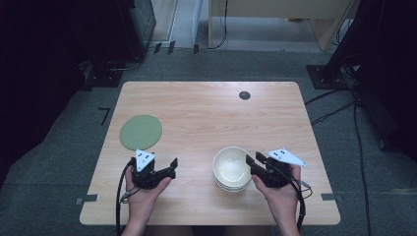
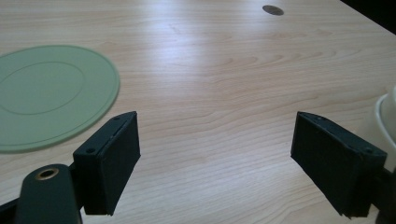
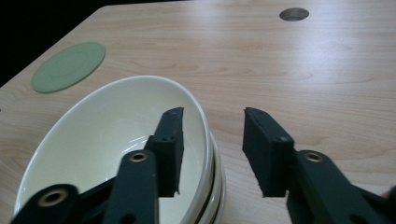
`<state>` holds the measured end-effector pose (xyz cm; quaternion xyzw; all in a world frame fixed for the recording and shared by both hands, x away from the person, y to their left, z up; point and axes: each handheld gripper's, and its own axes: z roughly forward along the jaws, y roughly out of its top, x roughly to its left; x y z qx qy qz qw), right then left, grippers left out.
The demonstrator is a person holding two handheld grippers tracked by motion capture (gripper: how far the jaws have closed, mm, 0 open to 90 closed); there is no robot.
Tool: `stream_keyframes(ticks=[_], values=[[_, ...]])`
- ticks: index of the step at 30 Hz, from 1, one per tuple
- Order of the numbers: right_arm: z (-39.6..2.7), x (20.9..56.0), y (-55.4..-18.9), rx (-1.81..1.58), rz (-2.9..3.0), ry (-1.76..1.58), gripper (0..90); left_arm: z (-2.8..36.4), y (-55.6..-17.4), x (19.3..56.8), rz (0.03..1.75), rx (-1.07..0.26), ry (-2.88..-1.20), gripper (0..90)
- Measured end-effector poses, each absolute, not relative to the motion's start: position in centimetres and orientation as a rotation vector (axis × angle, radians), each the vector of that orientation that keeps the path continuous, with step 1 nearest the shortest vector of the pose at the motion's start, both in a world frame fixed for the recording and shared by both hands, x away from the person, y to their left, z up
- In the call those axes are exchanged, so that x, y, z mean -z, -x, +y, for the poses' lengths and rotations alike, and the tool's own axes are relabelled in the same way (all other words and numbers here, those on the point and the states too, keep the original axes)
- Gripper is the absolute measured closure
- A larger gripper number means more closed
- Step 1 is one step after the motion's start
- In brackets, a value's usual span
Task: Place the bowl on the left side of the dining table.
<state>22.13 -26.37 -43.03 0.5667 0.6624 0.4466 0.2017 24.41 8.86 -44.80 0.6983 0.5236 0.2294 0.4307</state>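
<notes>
A stack of cream bowls [image 1: 231,169] [image 3: 112,140] stands on the wooden table near its front edge, right of centre. My right gripper [image 1: 252,164] [image 3: 212,140] is at the stack's right side, with its jaws astride the top bowl's rim. One jaw is inside the bowl and the other outside, and a gap shows between each pad and the rim. My left gripper [image 1: 172,167] [image 2: 215,154] is held open over bare table to the left of the bowls, with nothing between its jaws. A flat green round plate [image 1: 140,132] [image 2: 46,93] lies at the table's left.
A dark round hole [image 1: 244,95] sits in the tabletop [image 1: 206,118] near the far edge. Cables and dark equipment stand on the floor around the table. A person's hands come in from the front edge.
</notes>
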Motion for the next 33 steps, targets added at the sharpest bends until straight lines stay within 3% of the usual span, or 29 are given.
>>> stream_keyframes(ticks=[17,33], values=[[-24.4,44.3,-22.6,-1.047,1.902,-1.517,83.3,7.2,-24.4,44.6,1.273,-0.554,-1.765,16.1],[-23.9,45.1,-21.6,-1.132,1.782,-1.130,84.8,6.7,-24.4,44.7,1.262,-0.545,-1.772,16.1]])
